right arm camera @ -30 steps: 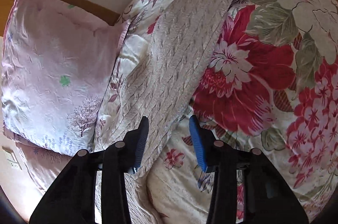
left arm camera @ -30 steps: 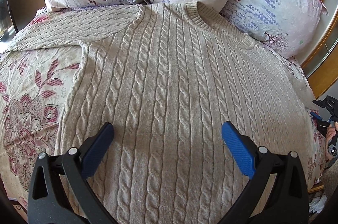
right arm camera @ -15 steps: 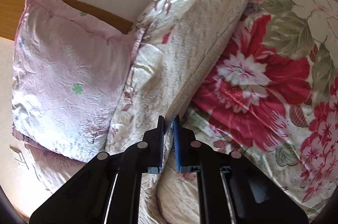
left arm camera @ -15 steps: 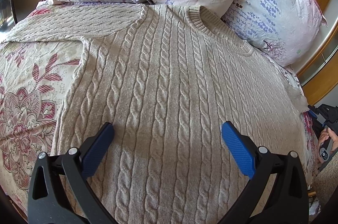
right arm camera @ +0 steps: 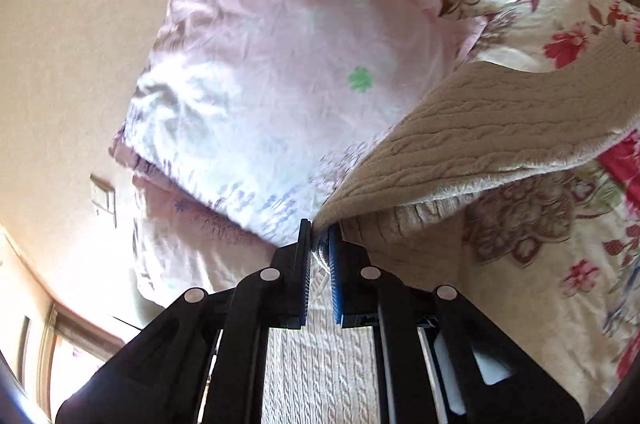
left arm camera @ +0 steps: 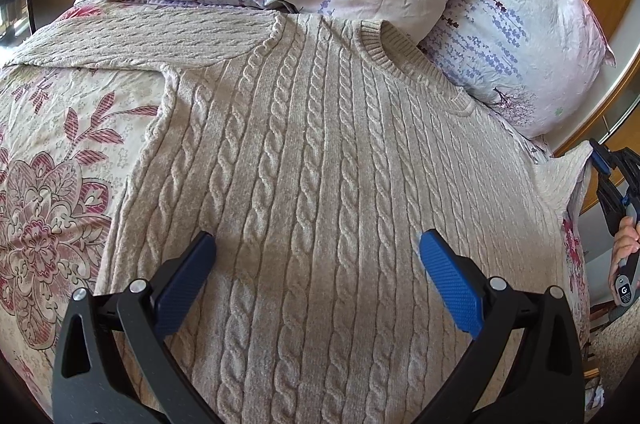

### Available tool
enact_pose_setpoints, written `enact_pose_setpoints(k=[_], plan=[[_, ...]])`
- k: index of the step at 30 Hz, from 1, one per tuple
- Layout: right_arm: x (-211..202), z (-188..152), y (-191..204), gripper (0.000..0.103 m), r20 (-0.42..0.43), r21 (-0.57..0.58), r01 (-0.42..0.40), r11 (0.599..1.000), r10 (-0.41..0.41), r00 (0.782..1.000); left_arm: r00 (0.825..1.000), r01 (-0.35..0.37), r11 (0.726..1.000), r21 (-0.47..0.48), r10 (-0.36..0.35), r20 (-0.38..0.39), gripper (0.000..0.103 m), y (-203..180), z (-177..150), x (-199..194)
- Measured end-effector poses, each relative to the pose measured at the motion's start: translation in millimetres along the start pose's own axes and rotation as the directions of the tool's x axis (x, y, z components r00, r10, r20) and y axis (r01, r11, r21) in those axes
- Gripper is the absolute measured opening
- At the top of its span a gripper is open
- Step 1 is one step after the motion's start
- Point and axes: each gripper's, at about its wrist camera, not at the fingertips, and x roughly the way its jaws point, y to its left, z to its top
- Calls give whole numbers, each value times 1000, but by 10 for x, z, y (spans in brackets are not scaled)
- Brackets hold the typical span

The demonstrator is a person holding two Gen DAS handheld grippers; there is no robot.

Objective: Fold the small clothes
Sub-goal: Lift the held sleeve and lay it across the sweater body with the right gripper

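Cable-knit sweater (left arm camera: 320, 184) spread flat on the bed (left arm camera: 52, 192).
Left tongs (left arm camera: 316, 276) hover spread above its body; only the right wrist view shows the right tongs (right arm camera: 319, 256) pinching the lifted sleeve (right arm camera: 480, 144).

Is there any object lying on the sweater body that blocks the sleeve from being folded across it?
Nothing visible does. The sweater body lies bare under the open left claw. The right claw is shut on the sleeve, raised beside the pillow.
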Motion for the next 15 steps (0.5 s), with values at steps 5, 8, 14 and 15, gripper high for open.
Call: enact_pose_setpoints(k=[5, 8, 14, 15], plan=[[466, -485, 93, 9, -174, -47, 4, 999, -12, 985, 1000, 2, 1000, -4, -2, -1, 101, -11, -5, -26], [717, -804, 85, 9, -269, -83, 50, 995, -70, 961, 1000, 6, 1000, -8, -6, -1, 101, -7, -14, -47], [845, -1037, -17, 15, -376, -138, 139, 981, -182, 909, 1000, 6, 1000, -5, -6, -3, 101, 3, -21, -49], [796, -1000, -10, 20, -379, -136, 138, 981, -180, 908, 1000, 8, 1000, -4, -8, -2, 101, 8, -17, -48]])
